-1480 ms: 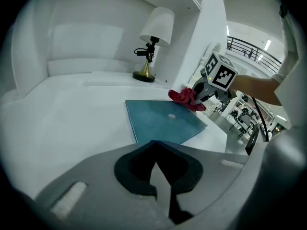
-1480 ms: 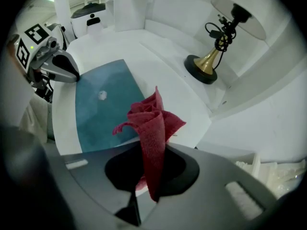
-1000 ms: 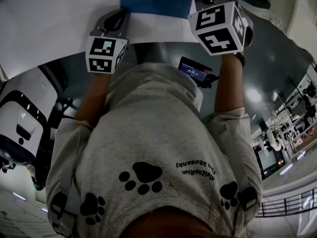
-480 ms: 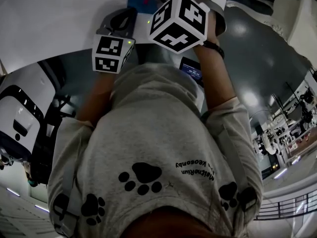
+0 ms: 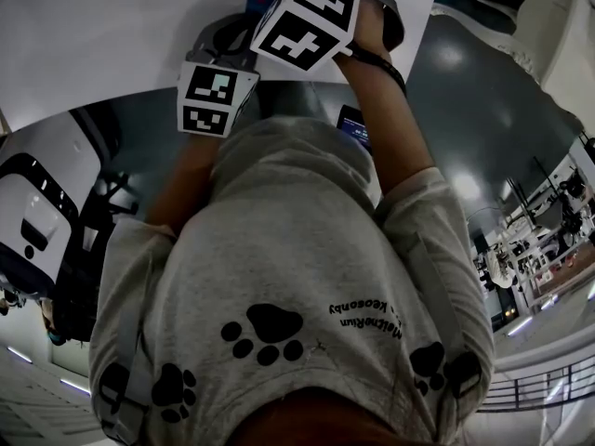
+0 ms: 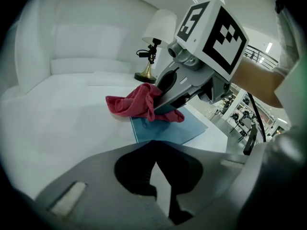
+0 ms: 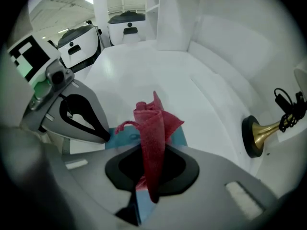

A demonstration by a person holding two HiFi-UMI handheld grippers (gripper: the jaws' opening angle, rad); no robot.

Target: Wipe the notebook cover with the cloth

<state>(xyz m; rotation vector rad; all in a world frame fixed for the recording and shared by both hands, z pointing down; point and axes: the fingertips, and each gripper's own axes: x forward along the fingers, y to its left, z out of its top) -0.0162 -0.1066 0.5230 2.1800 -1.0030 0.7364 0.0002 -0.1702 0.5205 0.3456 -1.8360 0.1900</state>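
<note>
A blue notebook (image 6: 168,131) lies flat on the white table (image 6: 57,119). A crumpled red cloth (image 6: 132,104) rests on its far corner. In the left gripper view my right gripper (image 6: 156,108) comes down from the right, shut on that cloth. The right gripper view shows the cloth (image 7: 152,128) pinched in my right gripper (image 7: 147,190) and hanging over the notebook (image 7: 178,137). My left gripper (image 7: 106,139) is shut, with its tips on the notebook's near left edge. In the head view only the two marker cubes show, left (image 5: 214,100) and right (image 5: 307,17).
A lamp with a white shade (image 6: 159,25) and a brass base (image 7: 256,137), with a black cable clipped to it, stands at the table's far side. The table's front edge runs under both grippers, against the person's body (image 5: 279,277).
My right gripper has swung left across the notebook with the cloth, ending close beside the left gripper. The left gripper has barely moved.
</note>
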